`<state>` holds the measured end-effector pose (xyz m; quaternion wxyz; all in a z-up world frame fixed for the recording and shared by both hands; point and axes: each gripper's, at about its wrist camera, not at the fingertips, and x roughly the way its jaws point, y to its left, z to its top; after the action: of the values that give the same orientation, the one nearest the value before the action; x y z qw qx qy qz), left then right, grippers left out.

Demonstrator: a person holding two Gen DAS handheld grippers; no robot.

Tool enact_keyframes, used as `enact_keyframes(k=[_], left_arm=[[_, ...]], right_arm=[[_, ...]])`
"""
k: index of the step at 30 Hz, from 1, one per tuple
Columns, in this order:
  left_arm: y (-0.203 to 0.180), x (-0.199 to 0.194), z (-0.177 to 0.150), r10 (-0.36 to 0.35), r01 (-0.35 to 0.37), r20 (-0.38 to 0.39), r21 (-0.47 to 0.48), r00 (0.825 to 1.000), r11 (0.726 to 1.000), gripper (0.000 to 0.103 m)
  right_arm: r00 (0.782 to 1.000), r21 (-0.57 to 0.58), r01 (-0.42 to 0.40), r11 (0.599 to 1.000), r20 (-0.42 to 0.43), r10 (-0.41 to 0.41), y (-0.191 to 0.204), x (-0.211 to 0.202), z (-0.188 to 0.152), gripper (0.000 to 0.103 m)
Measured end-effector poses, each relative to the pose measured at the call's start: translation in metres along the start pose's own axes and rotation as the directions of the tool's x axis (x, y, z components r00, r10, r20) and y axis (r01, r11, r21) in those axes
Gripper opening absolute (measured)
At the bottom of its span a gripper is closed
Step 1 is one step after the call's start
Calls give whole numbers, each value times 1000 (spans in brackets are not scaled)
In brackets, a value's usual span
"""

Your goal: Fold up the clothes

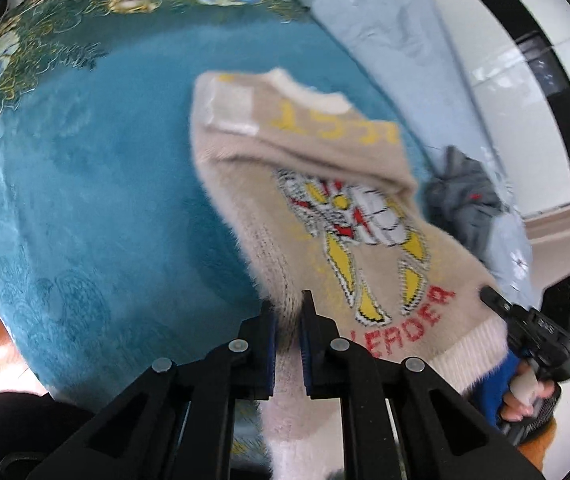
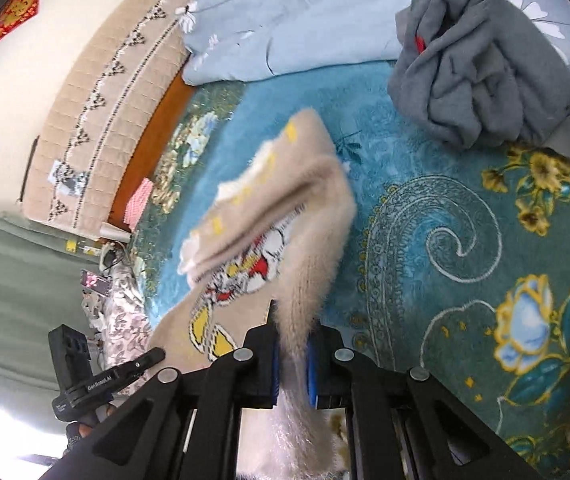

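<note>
Aloft, the beige sweater (image 1: 325, 200) (cartoon print, "LEADER") hangs clamped in left gripper (image 1: 288, 316) and right gripper (image 2: 293, 328).

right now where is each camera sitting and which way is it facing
Left wrist: rides on the left hand-held gripper, looking along its fingers over the beige sweater and teal blanket; the right hand-held gripper and the hand holding it show at lower right.
Right wrist: rides on the right hand-held gripper, looking across the sweater toward the grey garment and headboard; the left hand-held gripper shows at lower left.
Shared: the sweater, shut in both grippers, plus the blanket, grey garment and pale blue quilt.
</note>
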<state>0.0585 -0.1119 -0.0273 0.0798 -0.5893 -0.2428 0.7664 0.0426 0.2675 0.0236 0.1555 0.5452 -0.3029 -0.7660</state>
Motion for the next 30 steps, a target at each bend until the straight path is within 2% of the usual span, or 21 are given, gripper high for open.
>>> enact_keyframes(k=[4,7,11,18,22,27,30], left_arm=[[-19,-14,-23,-42,43,-24,68,999,997,10],[-27,-18,-35,-78,83,-57,80,995,993,10],[-18,-7,-19,-89,92,-82,35,993,995,10],[7,9,6,-112,97,-103,-136,988,986,10],[28,17,25,-175,147,-88,-261,981,954,10],[40,31,42,-203,164,-77,-351,976,922,11],[54,44,49,-229,175,-77,-428,970,887,11]], right_arm=[[1000,-9,-6,1000,9,6,-7,-30,-16,10],[1000,31,-1,1000,9,1,-22,-41,-17,10],[1000,94,-1,996,-5,2,-32,-32,-6,10],[999,127,-28,991,-38,34,-15,2,45,10],[998,147,-21,989,-62,31,-4,26,74,10],[995,209,12,978,-102,10,0,68,106,10],[992,271,19,962,-123,15,-4,92,119,10]])
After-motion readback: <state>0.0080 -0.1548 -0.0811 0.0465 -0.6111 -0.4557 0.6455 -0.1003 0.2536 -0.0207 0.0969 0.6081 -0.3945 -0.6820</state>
